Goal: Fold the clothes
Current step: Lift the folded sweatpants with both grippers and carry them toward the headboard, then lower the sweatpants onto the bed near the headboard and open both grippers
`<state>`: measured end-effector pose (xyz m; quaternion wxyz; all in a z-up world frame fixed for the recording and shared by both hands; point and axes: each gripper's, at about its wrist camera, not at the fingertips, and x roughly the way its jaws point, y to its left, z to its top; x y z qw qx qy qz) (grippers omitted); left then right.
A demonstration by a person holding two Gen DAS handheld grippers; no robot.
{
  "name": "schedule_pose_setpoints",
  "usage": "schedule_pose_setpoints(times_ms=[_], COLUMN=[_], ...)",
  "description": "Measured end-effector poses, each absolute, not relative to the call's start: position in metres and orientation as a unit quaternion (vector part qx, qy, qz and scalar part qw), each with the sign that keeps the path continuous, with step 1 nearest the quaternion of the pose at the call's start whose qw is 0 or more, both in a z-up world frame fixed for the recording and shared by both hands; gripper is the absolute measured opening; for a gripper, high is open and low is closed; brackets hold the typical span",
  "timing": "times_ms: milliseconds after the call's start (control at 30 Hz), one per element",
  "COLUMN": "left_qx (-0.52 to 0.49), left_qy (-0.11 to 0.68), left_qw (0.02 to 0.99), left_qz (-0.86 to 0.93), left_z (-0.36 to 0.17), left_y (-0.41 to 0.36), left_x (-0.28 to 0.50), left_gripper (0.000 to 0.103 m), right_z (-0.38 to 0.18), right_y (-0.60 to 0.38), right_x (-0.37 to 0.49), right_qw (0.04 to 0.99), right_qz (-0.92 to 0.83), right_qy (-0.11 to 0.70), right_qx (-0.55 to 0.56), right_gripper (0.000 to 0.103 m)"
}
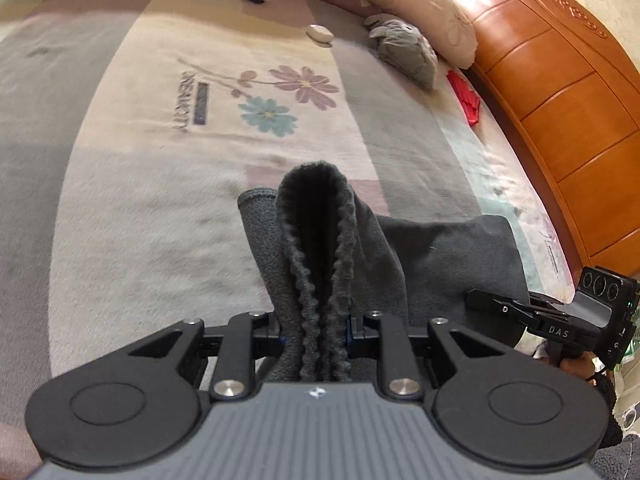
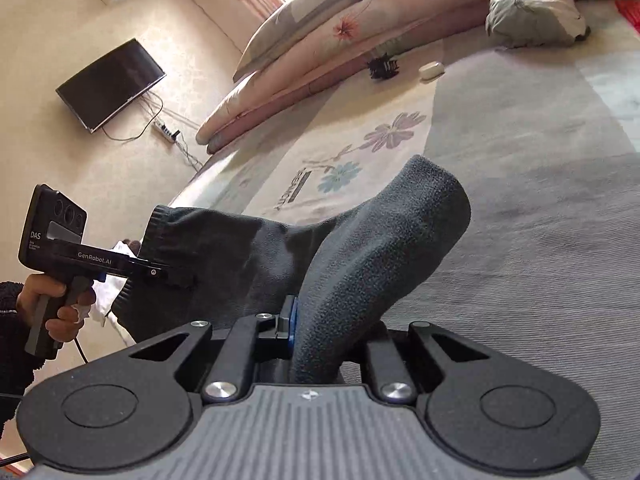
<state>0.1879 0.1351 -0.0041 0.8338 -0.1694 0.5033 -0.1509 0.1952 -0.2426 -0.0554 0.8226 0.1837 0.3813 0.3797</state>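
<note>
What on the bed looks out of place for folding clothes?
A few stray things lie near the pillows: a black hair claw, a small white case and a crumpled grey-green cloth. A red item is wedged by the wooden headboard. Nothing looks spilled or damaged.

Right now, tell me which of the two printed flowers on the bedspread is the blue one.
The blue flower is the one right beside the printed lettering; the purple flower sits farther from it, toward the crumpled grey garment.

Fuzzy knit garment (image 1: 320, 240), matt towelling bedspread (image 1: 140, 160), glossy wooden headboard (image 1: 560, 100)
</note>
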Motion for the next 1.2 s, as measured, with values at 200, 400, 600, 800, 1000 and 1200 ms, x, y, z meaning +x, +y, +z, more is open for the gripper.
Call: schedule_pose_setpoints(times_ms=[200,400,600,800,1000,1200], left_qx=[-0.1,-0.023,0.045,0.095,0.147,0.172], left_qy=[0.505,0.5,0.494,0.48,0.469,0.474], left_qw=[0.829,0.81,0.784,0.765,0.75,0.737], left_qz=[-0.217,-0.306,-0.374,-0.419,-0.443,-0.45], left_z=[0.018,0.029,0.034,0.038,0.036,0.02], left_y=[0.046,-0.087,-0.227,-0.338,-0.414,-0.452], left_x=[0.245,0.312,0.38,0.438,0.471,0.488], left_gripper=[0.022,0.022,0.022,0.022,0.022,0.022], right_z=[-0.047,-0.05,-0.059,-0.068,-0.082,-0.098], right_y=[-0.328,-0.43,-0.505,-0.545,-0.56,-0.568], right_x=[0.189,0.181,0.179,0.181,0.187,0.192], right_qw=[0.859,0.89,0.907,0.91,0.904,0.896], right_qz=[0.307,0.197,0.089,0.013,-0.024,-0.042], right_qy=[0.345,0.307,0.27,0.234,0.222,0.22], right_qx=[0.22,0.275,0.312,0.343,0.364,0.383], right_gripper=[0.015,0.015,0.015,0.016,0.016,0.016])
